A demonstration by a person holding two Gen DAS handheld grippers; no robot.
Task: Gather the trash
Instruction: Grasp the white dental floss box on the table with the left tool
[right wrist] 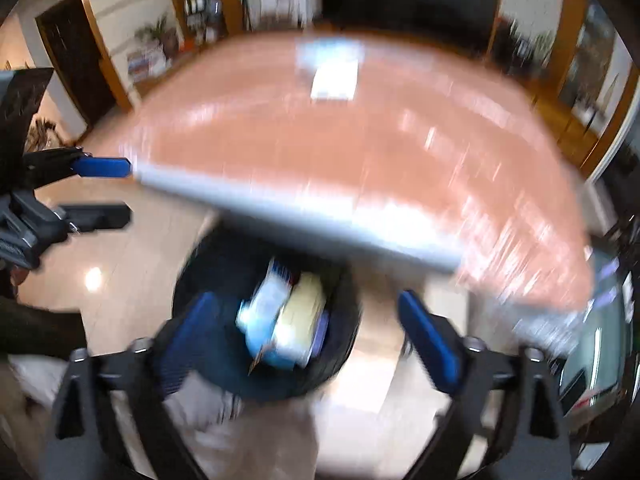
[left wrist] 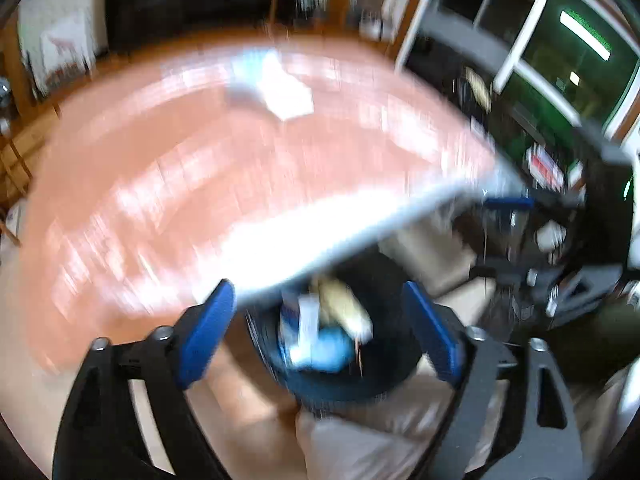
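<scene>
- Left wrist view: the left hand-held gripper (left wrist: 320, 332) stands wide and empty above the dark trash bin (left wrist: 340, 380), which holds blurred wrappers (left wrist: 324, 332).
- Right hand-held gripper (right wrist: 308, 340) is likewise wide and empty over the bin.
- Remaining paper trash (right wrist: 334, 76) lies far across the table (right wrist: 360, 160), past its near edge (right wrist: 300, 216); neither hand is clearly nearer.
- Table between looks bare.

A broad table (left wrist: 240, 168) with a glossy reddish-pink top fills the middle of both views, blurred by motion, its pale edge running along the near side. Below it lies a shiny beige tiled floor (right wrist: 132, 264). At the far left of the right wrist view stand a dark door (right wrist: 76, 52) and a wooden shelf (right wrist: 200, 4) holding small items. Windows with white frames (left wrist: 532, 28) line the right side of the left wrist view.
</scene>
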